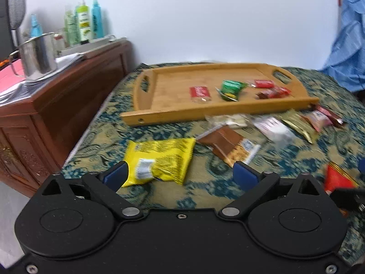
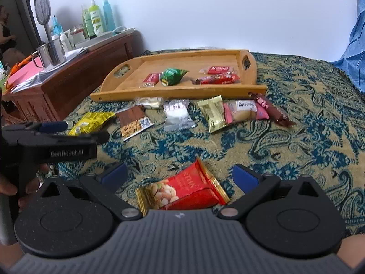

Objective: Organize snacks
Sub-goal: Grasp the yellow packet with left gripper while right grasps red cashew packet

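Note:
A wooden tray [image 1: 173,114] [image 2: 182,91] lies on the patterned cloth and holds a green packet [image 1: 231,89] [image 2: 172,75] and several red packets [image 2: 219,74]. A row of loose snacks lies in front of it. My left gripper [image 1: 182,173] is open, its left pad at the near edge of a yellow packet [image 1: 159,162] [image 2: 91,122]. A brown packet [image 1: 228,146] [image 2: 134,123] lies beyond. My right gripper [image 2: 180,173] is open around a red nut packet [image 2: 184,189] [image 1: 337,178] on the cloth. The left gripper shows at left in the right wrist view [image 2: 57,137].
A brown wooden cabinet [image 1: 57,114] [image 2: 68,80] stands at left with a steel pot [image 1: 38,54], papers and bottles [image 1: 86,22]. Blue fabric [image 1: 351,34] hangs at right. White [image 2: 178,114], gold [image 2: 213,113], pink [image 2: 245,111] and dark brown [image 2: 271,110] packets lie before the tray.

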